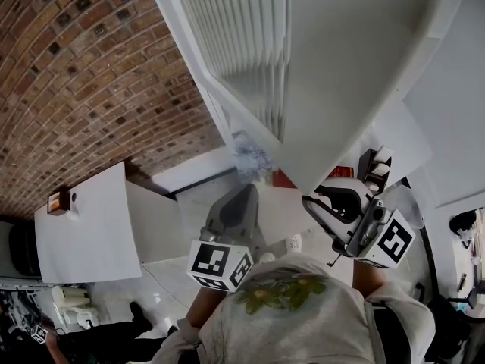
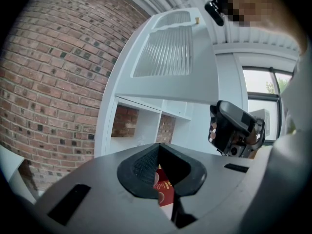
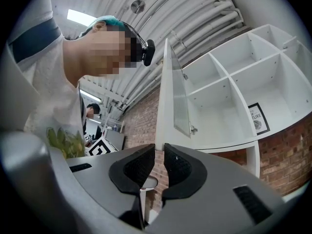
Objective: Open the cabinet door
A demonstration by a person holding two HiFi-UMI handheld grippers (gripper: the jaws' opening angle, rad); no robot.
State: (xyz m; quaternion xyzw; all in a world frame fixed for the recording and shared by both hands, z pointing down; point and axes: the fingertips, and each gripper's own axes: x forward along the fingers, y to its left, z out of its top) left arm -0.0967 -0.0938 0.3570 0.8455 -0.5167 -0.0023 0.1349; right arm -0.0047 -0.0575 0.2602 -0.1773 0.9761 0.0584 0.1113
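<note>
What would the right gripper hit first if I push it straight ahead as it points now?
Most likely the open cabinet door: its white edge stands straight beyond the right gripper, fingers slightly apart. The gap to it is unclear.

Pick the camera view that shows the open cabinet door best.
The left gripper view: the whole door shows, with its ribbed panel facing the camera. The head view cuts it off at the top edge, and the right gripper view catches it nearly edge-on.
</note>
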